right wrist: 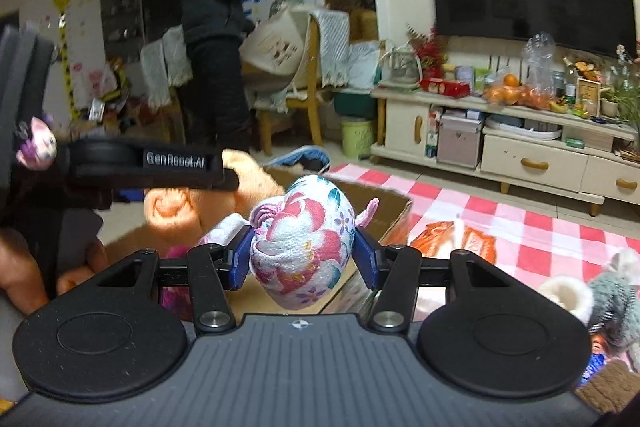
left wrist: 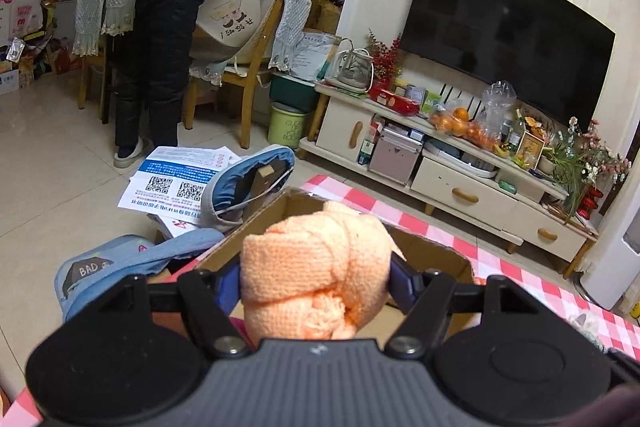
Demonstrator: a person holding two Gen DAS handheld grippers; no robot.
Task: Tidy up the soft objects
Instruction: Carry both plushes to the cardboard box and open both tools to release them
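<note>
My left gripper (left wrist: 316, 273) is shut on a rolled orange knitted cloth (left wrist: 316, 267), held over an open cardboard box (left wrist: 432, 255) on the red-and-white checked cloth (left wrist: 532, 279). In the right wrist view my right gripper (right wrist: 304, 255) is shut on a balled floral cloth (right wrist: 304, 247), pink, white and teal, above the same cardboard box (right wrist: 384, 211). The left gripper (right wrist: 152, 163) with its orange cloth (right wrist: 172, 211) shows to the left of it, and a hand (right wrist: 20, 267) holds that tool.
Orange fabric (right wrist: 452, 239) and fluffy grey and white soft things (right wrist: 592, 299) lie on the checked cloth (right wrist: 540, 227). Blue slippers (left wrist: 248, 183) and papers (left wrist: 176, 179) lie on the floor past the box. A person (left wrist: 168, 27) stands by chairs; a TV cabinet (left wrist: 460, 167) lines the wall.
</note>
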